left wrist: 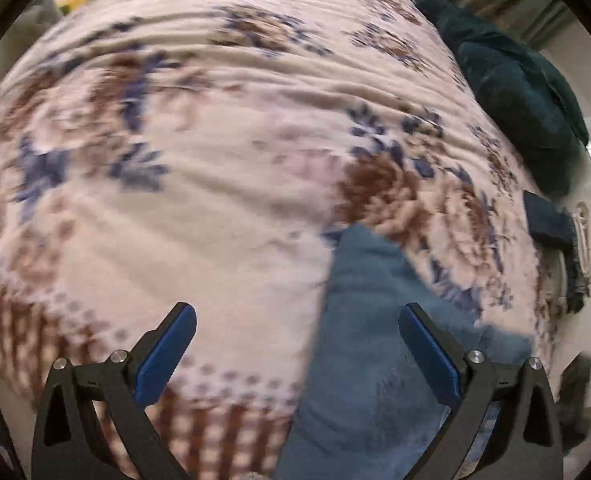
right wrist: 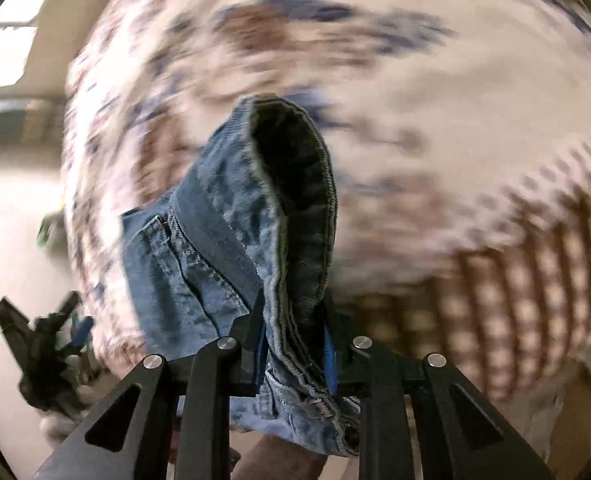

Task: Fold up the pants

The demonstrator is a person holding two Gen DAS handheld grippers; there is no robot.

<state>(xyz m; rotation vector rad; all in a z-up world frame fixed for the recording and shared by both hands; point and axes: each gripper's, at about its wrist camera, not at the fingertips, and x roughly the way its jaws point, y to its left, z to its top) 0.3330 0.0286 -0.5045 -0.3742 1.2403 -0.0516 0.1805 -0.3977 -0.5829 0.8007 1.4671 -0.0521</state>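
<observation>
The left gripper (left wrist: 297, 320) was matte black, its two fingers (left wrist: 167, 354) faced with blue pads. Behind the pads, angular black linkage arms had triangular cut-outs and round silver screw heads at the pivots. The right gripper (right wrist: 293, 354) was the same black build, with four silver screws across its linkage and slivers of blue pad beside them.
</observation>
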